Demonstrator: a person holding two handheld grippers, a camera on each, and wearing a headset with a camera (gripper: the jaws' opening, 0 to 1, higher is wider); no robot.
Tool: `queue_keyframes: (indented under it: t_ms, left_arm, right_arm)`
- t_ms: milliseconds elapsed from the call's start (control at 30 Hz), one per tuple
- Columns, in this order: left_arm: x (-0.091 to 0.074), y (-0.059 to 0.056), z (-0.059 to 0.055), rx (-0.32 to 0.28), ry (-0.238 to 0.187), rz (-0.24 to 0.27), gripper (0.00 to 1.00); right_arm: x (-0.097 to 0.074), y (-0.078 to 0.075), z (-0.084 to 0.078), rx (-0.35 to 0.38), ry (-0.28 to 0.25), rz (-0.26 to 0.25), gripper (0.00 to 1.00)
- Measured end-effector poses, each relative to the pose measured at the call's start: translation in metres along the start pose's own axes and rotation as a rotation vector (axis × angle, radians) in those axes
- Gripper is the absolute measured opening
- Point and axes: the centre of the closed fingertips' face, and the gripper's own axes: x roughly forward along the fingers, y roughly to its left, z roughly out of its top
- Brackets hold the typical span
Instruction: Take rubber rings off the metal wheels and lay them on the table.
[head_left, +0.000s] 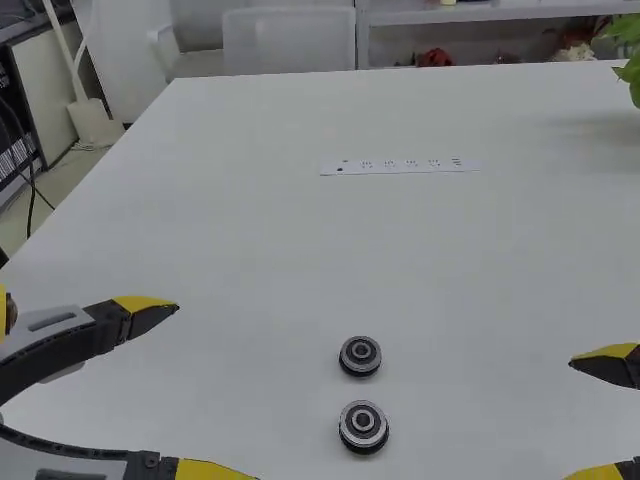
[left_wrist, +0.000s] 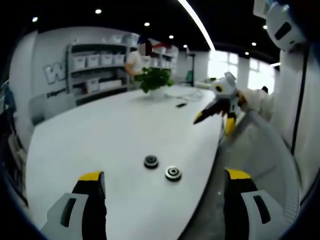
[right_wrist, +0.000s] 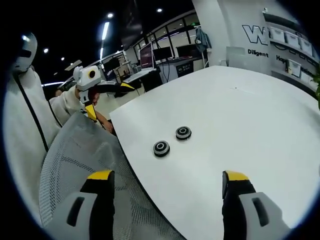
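- The two metal wheels lie flat on the white table (head_left: 250, 230), toward the 6 o'clock edge of the head view. The far wheel (head_left: 360, 356) has the near wheel (head_left: 363, 425) at its 6 o'clock, close by but apart from it.
- The rubber rings (head_left: 360, 374) show as dark bands around the bright hubs. Each is seated on its wheel.
- The left gripper (head_left: 205, 390) is at 9 o'clock of the wheels in the head view. Its yellow-tipped jaws are spread wide, hold nothing and touch neither wheel. In the left gripper view both wheels lie on the table ahead, between the two jaws.
- The right gripper (head_left: 570, 420) is at 3 o'clock of the wheels, at the picture's edge. Its jaws are likewise spread wide with nothing between them. In the right gripper view the wheels lie ahead at 12 o'clock, well apart from the jaw tips.
- A white socket strip (head_left: 400, 165) lies on the table at 12 o'clock of the wheels, well apart from them.
- A leafy plant (left_wrist: 154, 79) stands at the far end of the table in the left gripper view.
- A grey mesh chair (right_wrist: 85, 160) stands just off the table edge, at 9 o'clock of the wheels in the right gripper view.
- Shelves (left_wrist: 95, 62) carrying bins line the wall beyond the table.
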Motion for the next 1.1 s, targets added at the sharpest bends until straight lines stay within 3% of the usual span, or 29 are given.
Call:
queue_keyframes:
  t_ms: [567, 1100]
  left_arm:
    - [0.025, -0.001, 0.006, 0.032, 0.011, -0.081, 0.98]
    - [0.049, 0.005, 0.017, 0.1, 0.005, -0.147, 0.93]
  right_arm:
    - [0.011, -0.007, 0.007, -0.012, 0.017, 0.022, 0.86]
    - [0.026, -0.015, 0.026, -0.059, 0.016, 0.034, 0.83]
